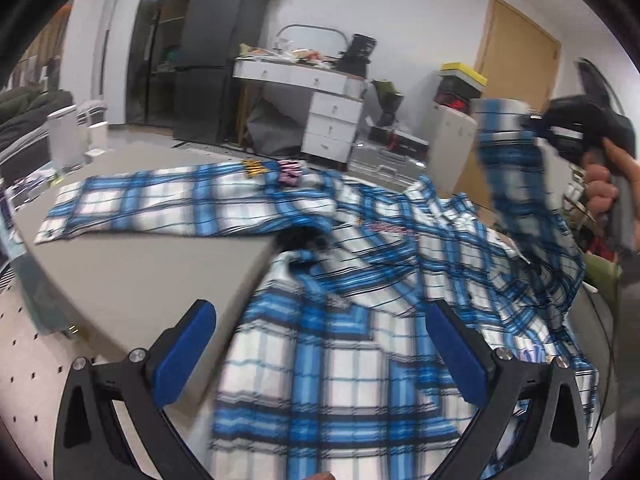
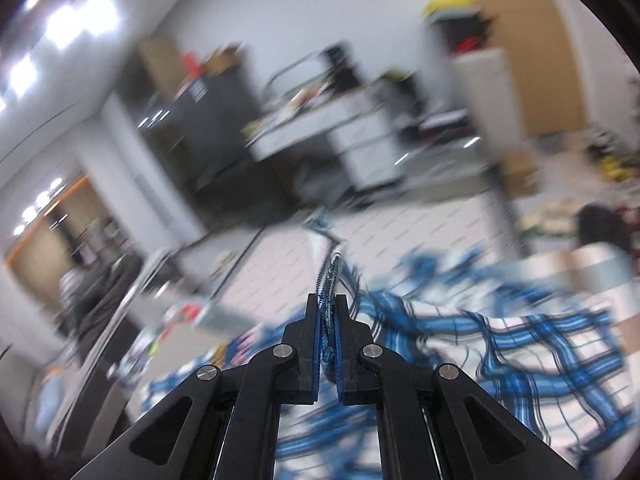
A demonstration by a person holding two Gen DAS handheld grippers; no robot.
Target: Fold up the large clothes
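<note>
A blue and white plaid shirt (image 1: 320,288) lies spread over the grey table (image 1: 132,272), one sleeve (image 1: 160,208) stretched flat to the left. My left gripper (image 1: 320,320) hovers open just above the shirt's body, its blue pads wide apart with cloth below them. At the right of the left wrist view my right gripper (image 1: 532,122), held by a hand (image 1: 600,184), lifts the other sleeve (image 1: 516,176) into the air. In the blurred right wrist view my right gripper (image 2: 328,308) is shut on that sleeve's edge (image 2: 330,276), and the rest of the shirt (image 2: 500,344) trails below.
Small pink and yellow objects (image 1: 290,172) lie at the table's far edge beside the shirt. Behind stand a dark fridge (image 1: 216,68), a cluttered white drawer desk (image 1: 320,96), boxes and a wooden door (image 1: 516,60). White items (image 1: 76,132) stand at the table's left.
</note>
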